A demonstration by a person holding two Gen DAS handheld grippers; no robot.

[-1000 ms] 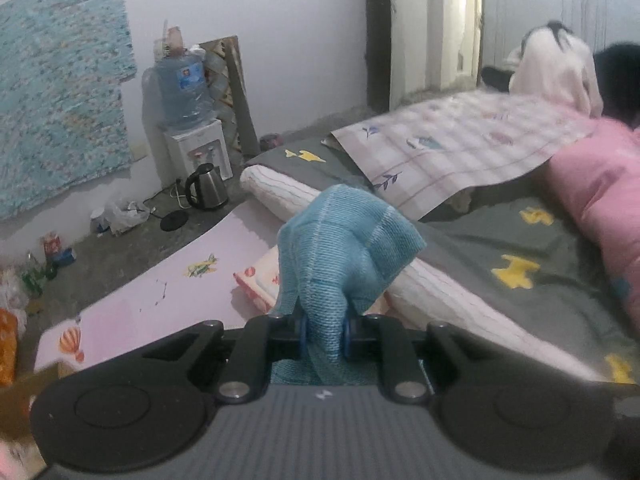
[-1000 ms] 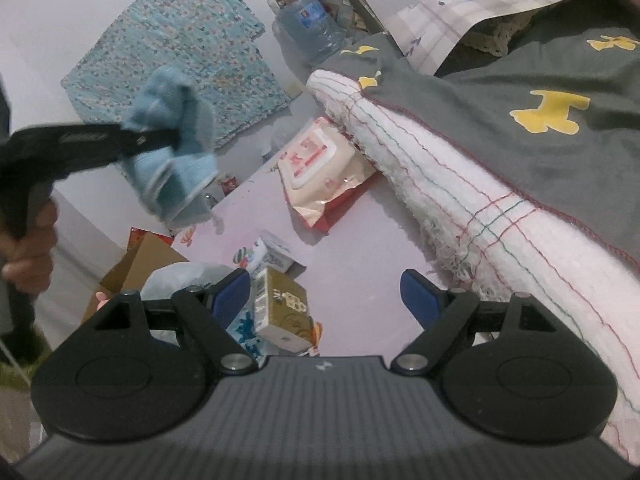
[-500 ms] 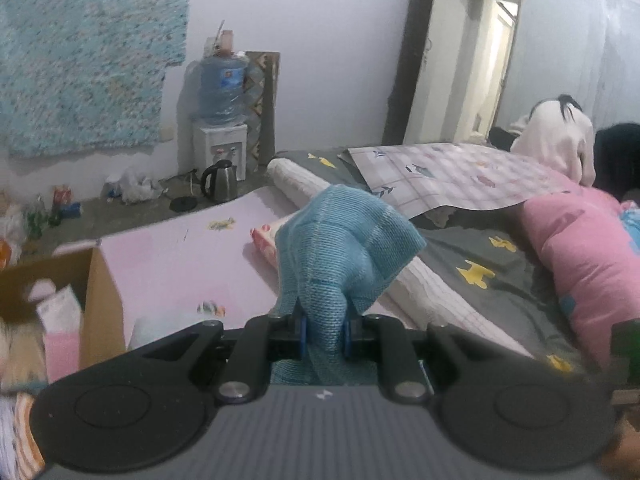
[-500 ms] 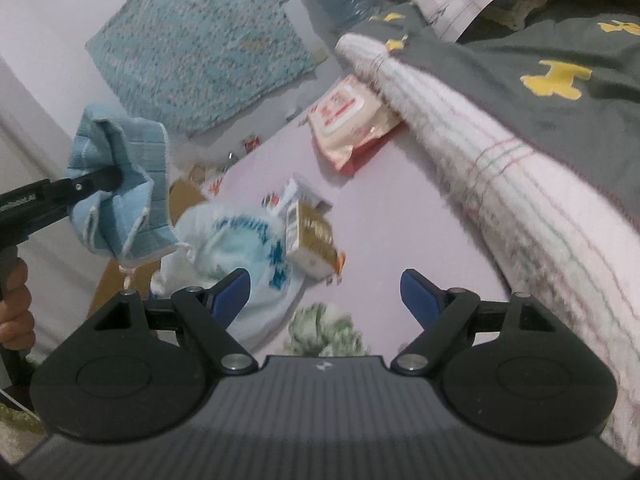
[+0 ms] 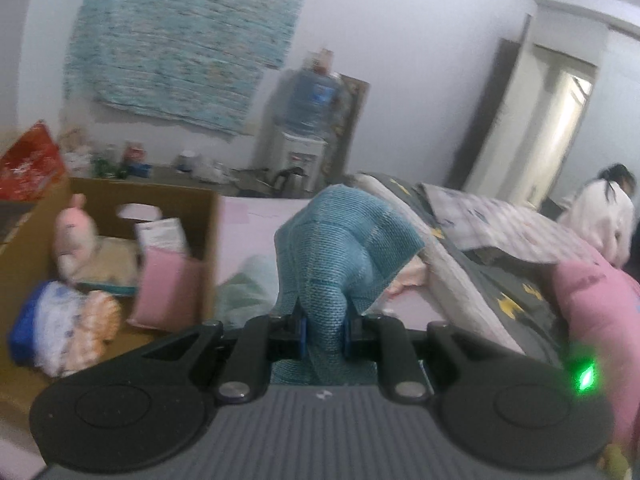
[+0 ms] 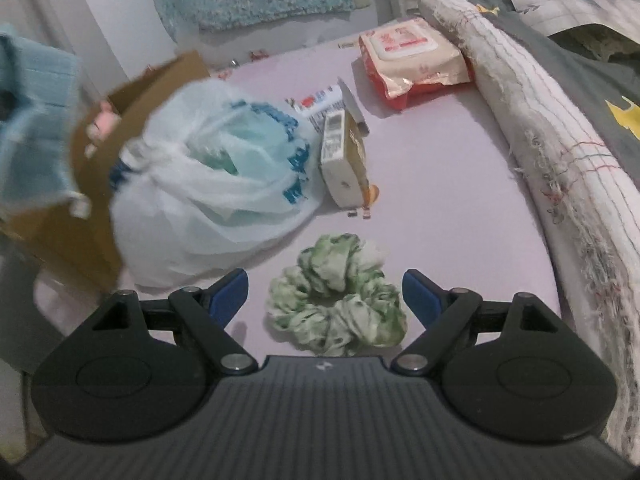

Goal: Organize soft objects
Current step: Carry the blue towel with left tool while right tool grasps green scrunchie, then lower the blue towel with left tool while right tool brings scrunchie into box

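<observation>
At left in the left wrist view, an open box holds soft toys. The left gripper clamps a blue cloth at centre. The right gripper, jaws wide and empty, now frames a green scrunchie on the bed, beside a bag; earlier only cartons lay there.

Dim, flat indoor light; brightest spot is the doorway at right. Left wrist view motion-blurred throughout (cardboard box smeared). Right view sharper centrally, left edge blurred. Fisheye bends edges, corners dark.
</observation>
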